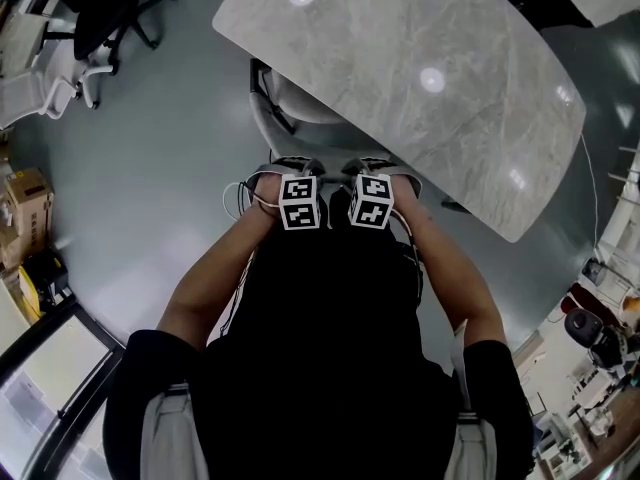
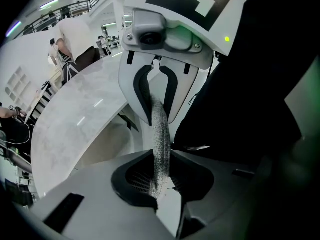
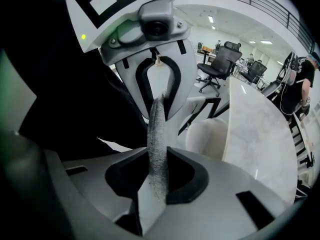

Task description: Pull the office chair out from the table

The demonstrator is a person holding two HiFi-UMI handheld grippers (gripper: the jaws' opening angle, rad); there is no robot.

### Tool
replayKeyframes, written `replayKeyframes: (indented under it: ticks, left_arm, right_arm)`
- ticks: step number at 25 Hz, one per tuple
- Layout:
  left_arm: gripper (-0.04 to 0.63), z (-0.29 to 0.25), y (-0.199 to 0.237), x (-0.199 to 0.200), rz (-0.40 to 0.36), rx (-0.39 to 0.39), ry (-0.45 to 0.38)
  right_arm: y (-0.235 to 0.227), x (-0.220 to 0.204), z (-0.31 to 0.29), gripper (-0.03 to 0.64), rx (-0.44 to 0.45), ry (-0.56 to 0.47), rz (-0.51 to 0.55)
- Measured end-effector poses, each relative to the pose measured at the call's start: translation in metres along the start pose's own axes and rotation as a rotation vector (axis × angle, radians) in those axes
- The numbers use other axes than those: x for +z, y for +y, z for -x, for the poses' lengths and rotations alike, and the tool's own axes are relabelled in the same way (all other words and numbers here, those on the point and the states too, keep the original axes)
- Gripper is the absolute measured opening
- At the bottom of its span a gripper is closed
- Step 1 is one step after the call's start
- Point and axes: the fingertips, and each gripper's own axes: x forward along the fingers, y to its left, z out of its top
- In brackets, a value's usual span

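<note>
A grey office chair (image 1: 292, 103) is tucked under the marbled table (image 1: 400, 78), with only its seat and frame showing past the table edge. Both grippers sit side by side on the top of its backrest. In the left gripper view, my left gripper (image 2: 160, 184) is shut on the thin grey mesh edge of the backrest (image 2: 160, 134), which runs up between the pads. In the right gripper view, my right gripper (image 3: 156, 179) is shut on the same mesh edge (image 3: 156, 129). The head view shows the left gripper (image 1: 287, 176) and right gripper (image 1: 372, 171) just below the table's near edge.
Black office chairs (image 1: 105, 13) and a white one (image 1: 40, 93) stand at the far left, with cardboard boxes (image 1: 30, 203) by the wall. Another black chair (image 3: 220, 64) stands beyond the table (image 3: 260, 129). People stand in the background (image 2: 60, 49). Grey floor lies around the person.
</note>
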Motion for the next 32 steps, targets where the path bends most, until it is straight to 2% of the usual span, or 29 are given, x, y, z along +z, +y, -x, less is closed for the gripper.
replayKeyframes:
  ticks: [8,17,22,32]
  left_arm:
    - [0.081,0.001,-0.034,0.001,-0.002,-0.008,-0.020]
    - [0.081,0.007,-0.081,-0.010,-0.026,-0.038,-0.035]
    - [0.081,0.006,-0.106,-0.008,-0.058,-0.052,-0.037]
    - [0.081,0.002,-0.159,0.005,-0.044,-0.052,-0.028]
  right_arm:
    - [0.034,-0.001,-0.003,0.091,0.006,0.032,0.001]
    - [0.081,0.014,-0.007,0.091,-0.027,0.045,-0.069]
    - [0.109,0.013,-0.007,0.091,-0.014,0.044,-0.095]
    - [0.161,0.002,-0.002,0.091,-0.004,0.037,-0.063]
